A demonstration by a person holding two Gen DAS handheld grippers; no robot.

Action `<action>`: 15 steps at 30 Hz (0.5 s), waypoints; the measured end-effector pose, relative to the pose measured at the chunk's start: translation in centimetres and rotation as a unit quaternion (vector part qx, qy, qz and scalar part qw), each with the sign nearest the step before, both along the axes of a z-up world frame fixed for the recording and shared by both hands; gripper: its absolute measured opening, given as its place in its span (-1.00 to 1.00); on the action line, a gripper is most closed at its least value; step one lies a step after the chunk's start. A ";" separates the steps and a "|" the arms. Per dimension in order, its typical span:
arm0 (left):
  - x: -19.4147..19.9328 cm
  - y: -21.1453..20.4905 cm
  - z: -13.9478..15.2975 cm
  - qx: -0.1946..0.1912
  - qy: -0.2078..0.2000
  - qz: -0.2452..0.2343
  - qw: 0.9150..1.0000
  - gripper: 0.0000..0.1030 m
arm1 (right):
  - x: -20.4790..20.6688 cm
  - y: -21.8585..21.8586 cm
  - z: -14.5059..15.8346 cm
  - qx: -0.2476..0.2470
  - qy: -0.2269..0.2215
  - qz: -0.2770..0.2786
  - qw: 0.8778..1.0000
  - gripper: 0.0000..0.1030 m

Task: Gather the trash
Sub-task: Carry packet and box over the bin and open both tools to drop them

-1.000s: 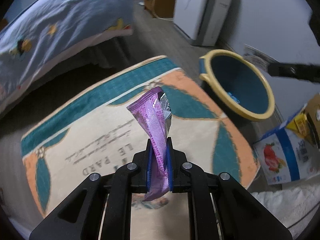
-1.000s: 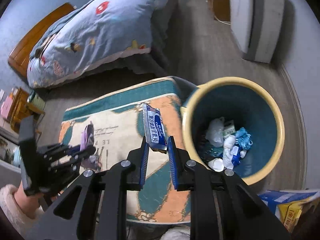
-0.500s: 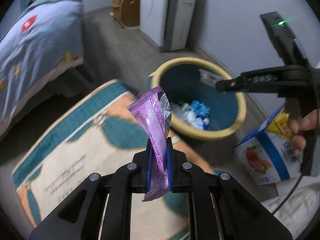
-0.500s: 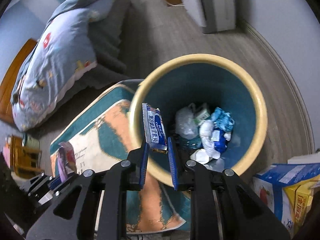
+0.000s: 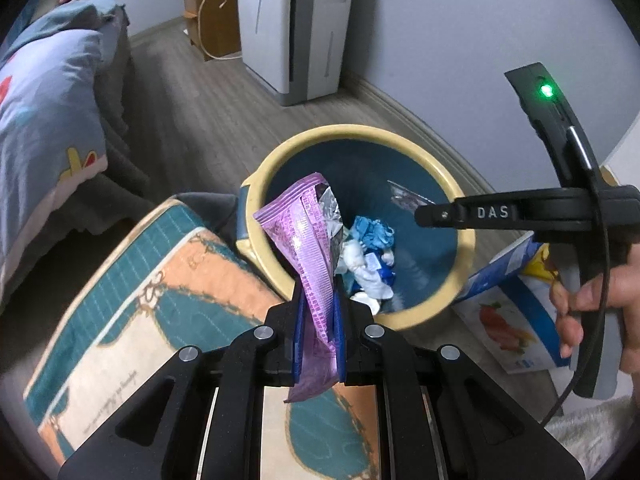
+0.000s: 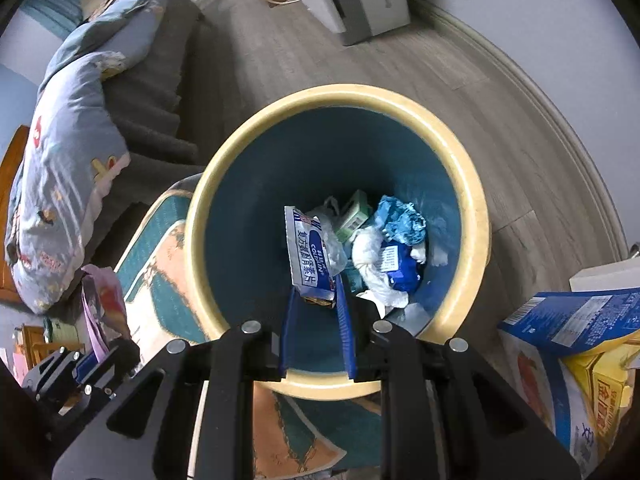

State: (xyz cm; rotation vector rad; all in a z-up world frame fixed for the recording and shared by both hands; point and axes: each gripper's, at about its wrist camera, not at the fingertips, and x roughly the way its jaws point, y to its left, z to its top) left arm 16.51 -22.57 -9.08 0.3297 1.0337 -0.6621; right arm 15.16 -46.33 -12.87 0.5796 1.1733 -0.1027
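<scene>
The purple wrapper (image 5: 310,264) hides part of the trash bin's (image 5: 464,248) rim; the carton (image 6: 576,364) runs off the picture's edge.

Two hand-held grippers: the left (image 5: 316,316) with one purple wrapper (image 5: 310,248), the right (image 6: 314,308) with one blue-and-white packet (image 6: 308,256). One bin (image 6: 468,184) stands on the floor at the corner of one rug (image 5: 168,280), with several crumpled scraps inside, too tangled to count. One bed (image 6: 64,176). One white appliance (image 5: 296,28). One blue carton (image 6: 560,364).

Left hand-held gripper (image 5: 317,312) clamped shut, right hand-held gripper (image 6: 316,300) pinched narrow — both angled steeply down
</scene>
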 end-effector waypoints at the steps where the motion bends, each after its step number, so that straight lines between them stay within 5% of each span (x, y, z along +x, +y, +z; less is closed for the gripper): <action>1: 0.2 -0.2 0.0 0.002 -0.002 -0.001 1.000 -0.74 | 0.1 -0.2 -0.1 -0.002 0.002 -0.007 1.000 -0.63; 11: 3.0 -2.7 -0.1 -0.001 -0.024 -0.010 1.000 -0.73 | 0.3 -1.6 -0.4 -0.014 -0.006 -0.062 0.998 -0.62; 15: 3.7 -3.3 0.0 -0.005 -0.030 -0.006 1.000 -0.41 | 0.1 -2.3 -0.3 -0.010 -0.016 -0.080 0.997 -0.62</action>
